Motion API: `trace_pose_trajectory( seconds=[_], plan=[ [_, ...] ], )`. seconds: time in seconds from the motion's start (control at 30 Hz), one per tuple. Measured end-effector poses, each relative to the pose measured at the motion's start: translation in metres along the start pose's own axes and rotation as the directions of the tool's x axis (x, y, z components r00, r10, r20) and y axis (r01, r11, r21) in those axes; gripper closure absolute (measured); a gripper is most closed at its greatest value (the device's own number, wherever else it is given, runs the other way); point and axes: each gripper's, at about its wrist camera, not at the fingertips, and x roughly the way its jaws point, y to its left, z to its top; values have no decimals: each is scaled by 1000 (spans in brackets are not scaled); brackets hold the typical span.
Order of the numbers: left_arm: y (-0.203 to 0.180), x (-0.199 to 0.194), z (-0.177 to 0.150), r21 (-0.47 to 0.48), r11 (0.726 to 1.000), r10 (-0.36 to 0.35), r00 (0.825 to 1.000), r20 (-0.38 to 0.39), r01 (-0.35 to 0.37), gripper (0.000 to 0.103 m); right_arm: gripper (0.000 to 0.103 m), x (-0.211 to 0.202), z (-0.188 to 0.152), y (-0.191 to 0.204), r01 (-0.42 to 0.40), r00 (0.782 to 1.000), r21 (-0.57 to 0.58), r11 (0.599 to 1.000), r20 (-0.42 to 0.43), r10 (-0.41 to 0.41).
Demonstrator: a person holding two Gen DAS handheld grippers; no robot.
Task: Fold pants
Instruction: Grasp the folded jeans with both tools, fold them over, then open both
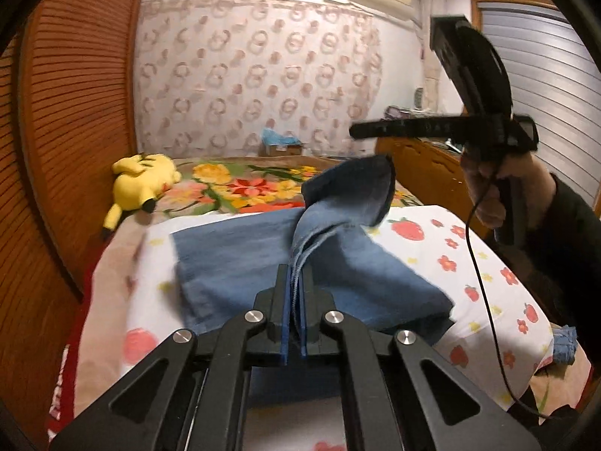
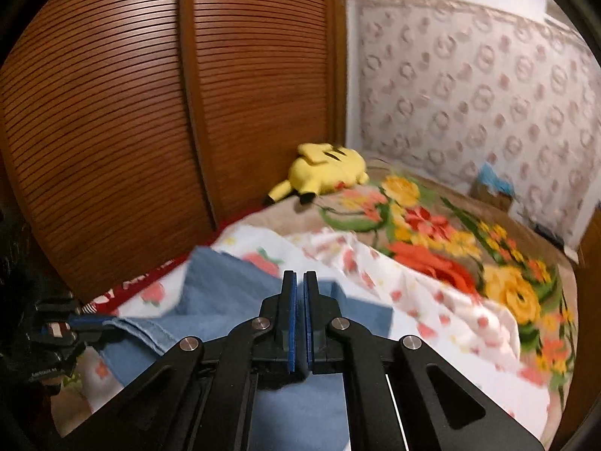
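The blue denim pants (image 1: 233, 263) lie partly folded on a strawberry-print sheet (image 1: 469, 263) on the bed. My left gripper (image 1: 296, 274) is shut on a bunched edge of the pants and lifts it, so a flap (image 1: 357, 191) stands up. My right gripper (image 1: 357, 129) is held in a hand at the upper right, in the air above and beyond the flap, holding nothing. In the right wrist view my right gripper (image 2: 299, 280) is shut and empty above the pants (image 2: 225, 300). The left gripper (image 2: 75, 325) shows at the left edge, clamped on the denim.
A yellow plush toy (image 1: 142, 180) lies on a floral blanket (image 1: 244, 184) near a slatted wooden wardrobe (image 1: 75, 112). A small box (image 1: 281, 146) stands by the patterned wall. A wooden headboard (image 1: 424, 173) is at right. A black cable (image 1: 477, 282) hangs from the right gripper.
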Motion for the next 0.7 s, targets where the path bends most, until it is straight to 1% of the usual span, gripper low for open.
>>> trace_pose_trajectory(
  seconds=[0.07,0.17,0.27,0.37,0.4,0.47,0.5,0.53,0.6,0.63,0.67,0.7],
  plan=[
    [10,1,-6,-17,1000,19,1000,-19,-19,98,100,9,12,10,-21,1000,-17,1000,-1,21],
    [20,6,-20,-32,998,50,997,-50,-52,98,100,30,23,25,-27,1000,-55,998,-15,27],
    [31,11,-27,-49,996,71,994,-81,-75,98,100,49,14,2,-33,999,-55,998,-40,31],
    [37,17,-34,-53,995,83,991,-106,-89,98,100,68,9,-5,-31,998,-43,999,-64,28],
    [37,17,-36,-53,994,85,990,-111,-91,98,100,60,2,-10,-27,997,-39,999,-69,24],
    [37,21,-36,-48,995,86,989,-120,-92,98,100,56,-9,-21,-15,996,-28,1000,-85,12],
    [37,22,-35,-47,995,84,989,-120,-90,98,100,46,-17,-27,-12,996,-21,1000,-87,10],
    [37,23,-34,-46,995,79,989,-122,-85,98,100,38,-19,-28,-8,996,-15,1000,-89,7],
    [34,28,-32,-38,996,70,989,-127,-75,98,100,36,-23,-32,-2,996,-4,1000,-94,2],
    [33,29,-31,-34,997,71,989,-129,-76,95,100,34,-24,-31,1,995,1,1000,-96,-1],
    [31,31,-29,-29,997,72,989,-131,-76,86,100,31,-27,-30,4,995,5,1000,-98,-3],
    [29,33,-27,-24,997,74,989,-131,-78,72,100,30,-28,-31,6,995,11,1000,-100,-4]
  ],
)
